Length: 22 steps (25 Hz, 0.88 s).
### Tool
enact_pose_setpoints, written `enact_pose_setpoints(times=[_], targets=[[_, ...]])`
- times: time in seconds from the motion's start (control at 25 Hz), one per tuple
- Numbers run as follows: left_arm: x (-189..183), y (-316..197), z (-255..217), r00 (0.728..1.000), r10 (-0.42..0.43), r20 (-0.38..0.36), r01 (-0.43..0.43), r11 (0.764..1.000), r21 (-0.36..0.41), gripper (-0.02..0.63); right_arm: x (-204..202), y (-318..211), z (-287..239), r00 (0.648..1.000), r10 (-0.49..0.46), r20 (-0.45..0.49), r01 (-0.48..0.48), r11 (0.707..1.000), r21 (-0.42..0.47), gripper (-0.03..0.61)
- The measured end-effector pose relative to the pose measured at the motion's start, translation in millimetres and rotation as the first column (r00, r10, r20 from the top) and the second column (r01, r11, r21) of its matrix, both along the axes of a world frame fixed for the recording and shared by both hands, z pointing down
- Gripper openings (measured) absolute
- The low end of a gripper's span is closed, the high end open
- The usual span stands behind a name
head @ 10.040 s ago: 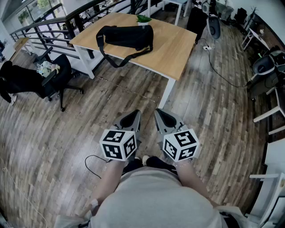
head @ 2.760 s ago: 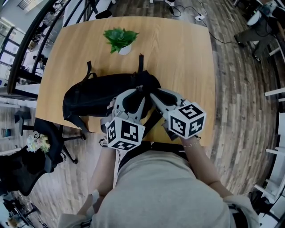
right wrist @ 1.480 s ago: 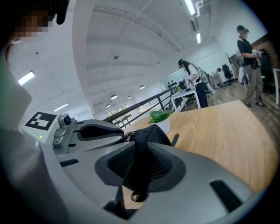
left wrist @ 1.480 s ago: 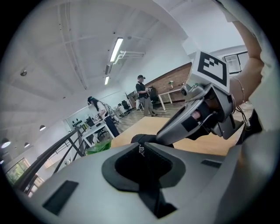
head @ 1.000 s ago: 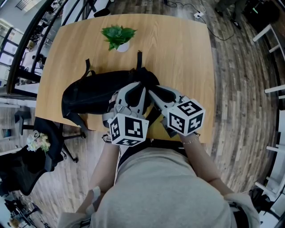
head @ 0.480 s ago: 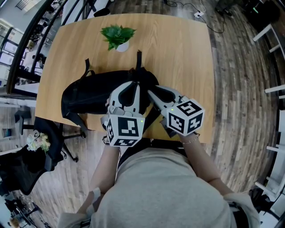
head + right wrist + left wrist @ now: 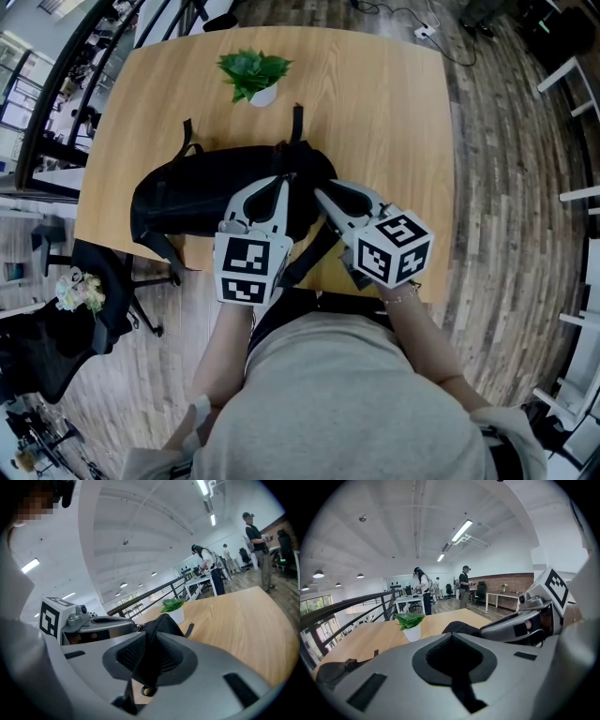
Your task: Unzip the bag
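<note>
A leafy potted plant [image 7: 251,77] in a white pot stands on the smooth wooden table [image 7: 384,112], just beyond the black bag [image 7: 197,192] and apart from it. The bag is soft, matte fabric, slumped lengthwise along the table's near edge, with flat straps trailing off it. Your left gripper [image 7: 281,181] has its jaws pressed together at the bag's right end; I cannot tell whether they pinch anything. Your right gripper [image 7: 321,195], just beside it, is closing on a fold of the bag's fabric.
</note>
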<state>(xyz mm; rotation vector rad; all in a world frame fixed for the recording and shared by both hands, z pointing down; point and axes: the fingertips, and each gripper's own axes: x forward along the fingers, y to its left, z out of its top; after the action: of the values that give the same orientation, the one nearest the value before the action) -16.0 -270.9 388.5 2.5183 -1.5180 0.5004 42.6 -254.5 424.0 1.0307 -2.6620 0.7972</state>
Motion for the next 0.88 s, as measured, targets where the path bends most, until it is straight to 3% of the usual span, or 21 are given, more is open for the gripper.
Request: enact_pose_setpoints(times=[0.28, 0.88], targets=[[-15, 2, 4, 0.996, -0.056, -0.07, 0.053, 0.998, -0.044, 0.018, 3, -2, 1, 1.0, 0.0, 0.002, 0.0, 1.0, -0.001, 0.066], [-55, 7, 7, 0.981, -0.162, -0.11, 0.158, 0.986, -0.046, 0.021, 3, -3, 0, 1.0, -0.004, -0.009, 0.004, 1.0, -0.005, 0.064]])
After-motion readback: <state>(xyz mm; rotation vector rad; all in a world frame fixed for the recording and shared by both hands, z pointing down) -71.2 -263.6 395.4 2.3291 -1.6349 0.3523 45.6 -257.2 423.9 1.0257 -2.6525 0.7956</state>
